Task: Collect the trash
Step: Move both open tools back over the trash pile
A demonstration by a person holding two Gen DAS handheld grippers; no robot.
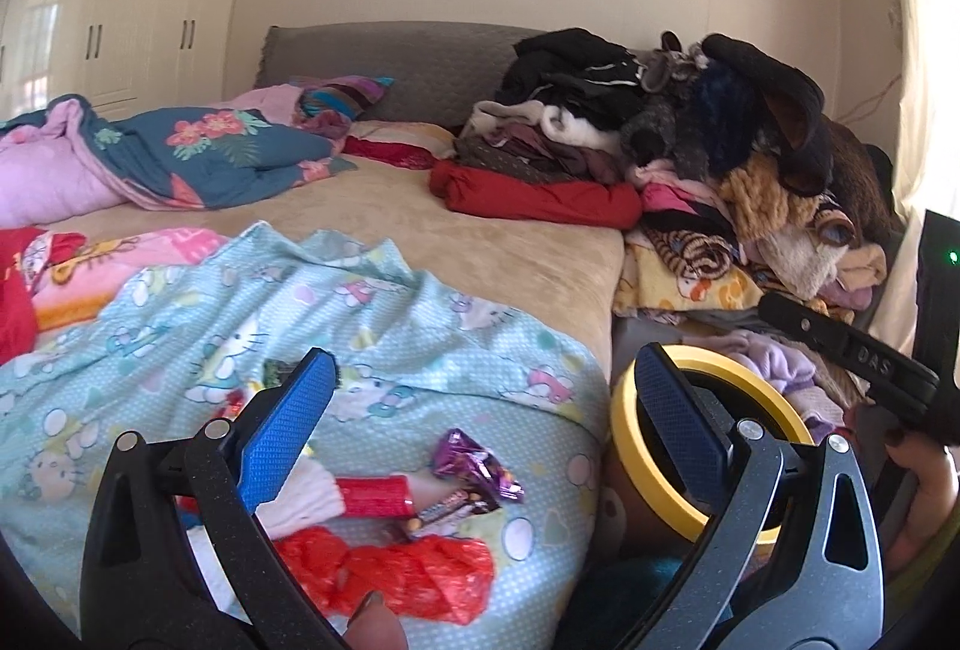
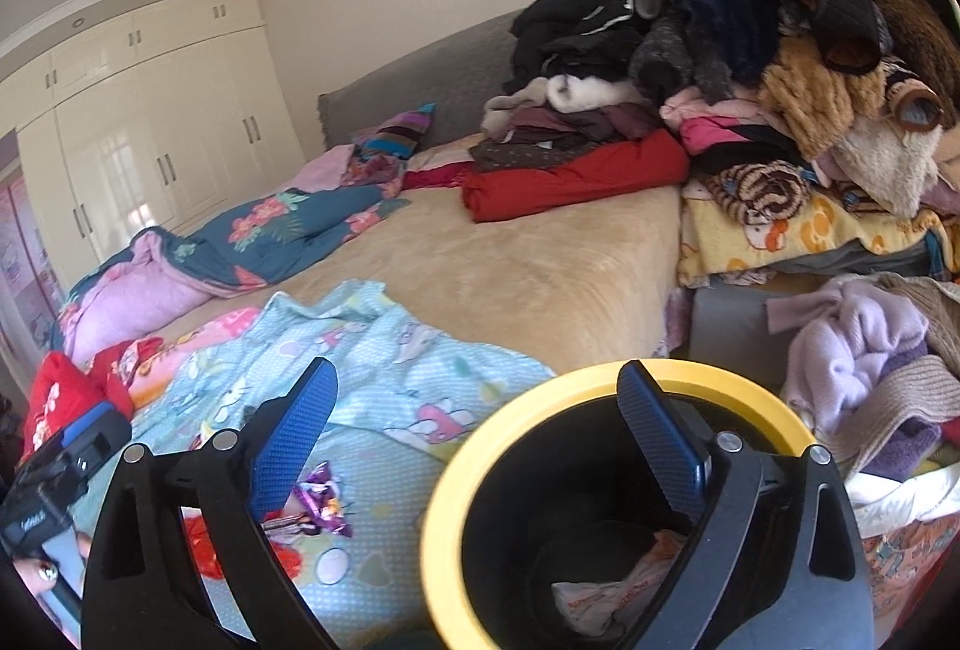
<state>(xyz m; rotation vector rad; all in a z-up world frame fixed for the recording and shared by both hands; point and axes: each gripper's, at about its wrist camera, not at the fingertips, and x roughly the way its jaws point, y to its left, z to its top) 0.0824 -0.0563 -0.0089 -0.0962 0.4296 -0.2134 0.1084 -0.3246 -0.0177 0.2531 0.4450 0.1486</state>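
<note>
Wrappers lie on a light blue cartoon blanket (image 1: 372, 302) on the bed: a purple foil wrapper (image 1: 474, 464) (image 2: 324, 500), a brown candy-bar wrapper (image 1: 447, 509), a red plastic bag (image 1: 396, 572) (image 2: 204, 536). My left gripper (image 1: 485, 368) hangs open above them, with nothing between its blue pads (image 1: 282, 440). A black bin with a yellow rim (image 1: 621, 428) (image 2: 450, 494) stands at the bed's corner and holds crumpled white-and-orange trash (image 2: 606, 590). My right gripper (image 2: 480, 377) is open over the bin's rim, one finger above its mouth, and holds nothing.
A big heap of clothes (image 1: 690, 134) (image 2: 750, 68) covers the bed's far right, with more laundry (image 2: 858, 350) beside the bin. Folded quilts (image 1: 180, 158) lie at left. White wardrobes (image 1: 120, 8) line the far wall. A hand (image 1: 924, 488) holds the right gripper's black frame (image 1: 864, 356).
</note>
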